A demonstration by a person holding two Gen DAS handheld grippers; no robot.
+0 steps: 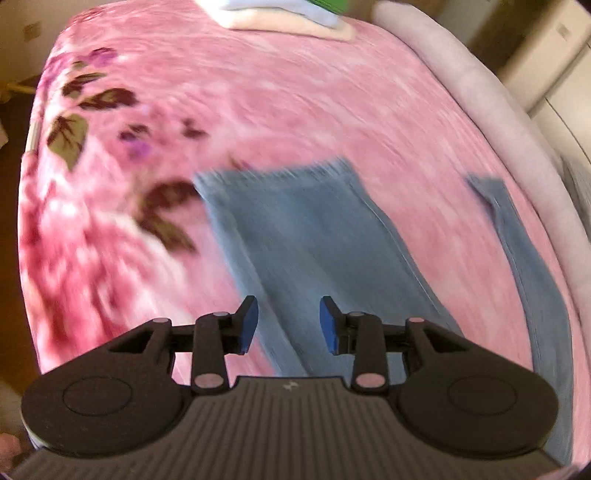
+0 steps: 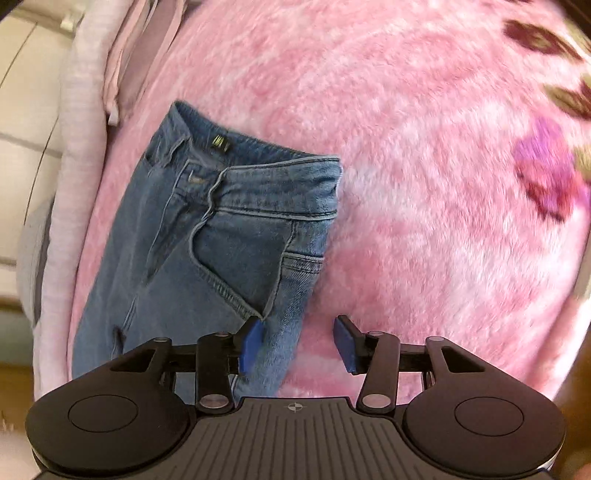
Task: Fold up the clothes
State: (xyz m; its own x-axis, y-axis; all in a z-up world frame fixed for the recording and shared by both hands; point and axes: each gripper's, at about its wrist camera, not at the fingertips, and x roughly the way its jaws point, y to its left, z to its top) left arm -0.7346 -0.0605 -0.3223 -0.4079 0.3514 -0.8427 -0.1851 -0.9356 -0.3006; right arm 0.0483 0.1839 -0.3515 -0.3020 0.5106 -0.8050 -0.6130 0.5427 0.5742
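One pair of jeans (image 2: 207,236) lies flat on the pink floral blanket (image 2: 424,184). Right gripper (image 2: 299,343) hovers over the waistband end, jaws apart, nothing between them; the denim's side edge runs just under its left pad, and bare blanket spreads wide to its right. Left gripper (image 1: 289,325) hangs above one trouser leg (image 1: 314,229), jaws also parted and empty, frayed hem ahead of the tips. A second leg (image 1: 532,266) lies off to its right near the bed's pale edge (image 1: 491,96). One stack of folded laundry (image 1: 291,16) sits far ahead. Plenty of free blanket to its left.
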